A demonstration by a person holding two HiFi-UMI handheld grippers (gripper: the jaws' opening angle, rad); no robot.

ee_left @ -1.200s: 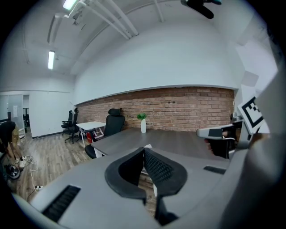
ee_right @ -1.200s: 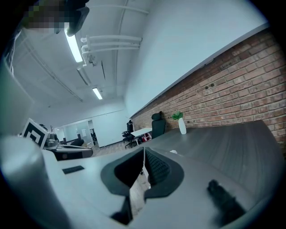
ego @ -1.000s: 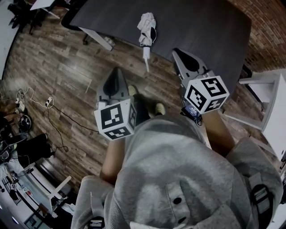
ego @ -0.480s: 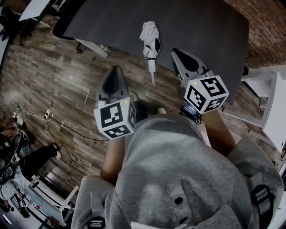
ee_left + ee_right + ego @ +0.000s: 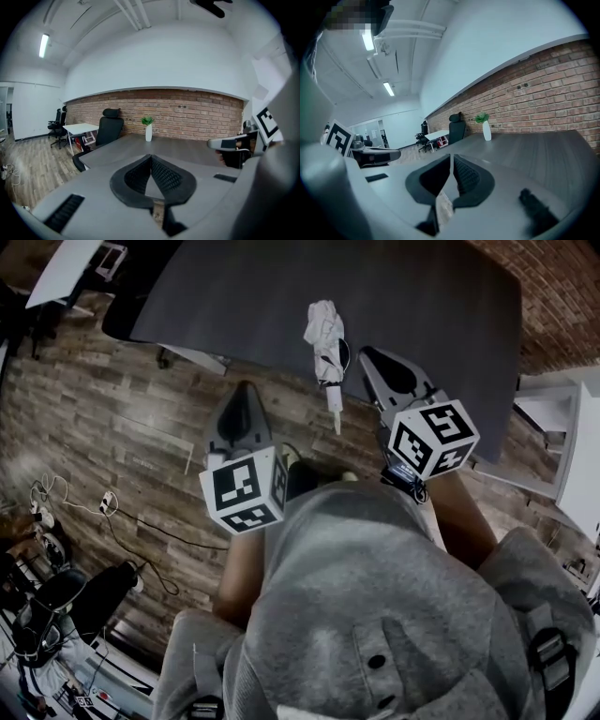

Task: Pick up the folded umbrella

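Table (image 5: 422,296) dark and broad, filling the upper part of the head view; plank floor (image 5: 112,409) below its near edge. Noted at the far end in both gripper views: white vase (image 5: 148,133) with a plant, black office chair (image 5: 110,129) beside the table.

Left claw (image 5: 244,392) over the floor, short of the table edge. Pads pressed tip to tip in the left gripper view, nothing between. Right claw (image 5: 375,360) seen over the near edge of the table, likewise closed tight and empty.

Folded umbrella (image 5: 326,334) lying on the table close to the near edge, between the two claws and nearer the right one, touched by neither. White canopy bundled loosely at the far end. Pale handle (image 5: 335,411) pointing toward the person and apparently jutting past the edge over the floor, though hard to confirm from above.

Judged stage: approach, pickup not begun.

Hazards:
- Arriving with closed tips: likely to shove the umbrella along the table instead of gripping.
- Pressing on the jutting handle: liable to tip or roll the umbrella off the edge to the floor.
- Closing on loose fabric only: weak hold, likely to slip on lifting.

Advised: open wide before contact, then close on the firm shaft just behind the handle.
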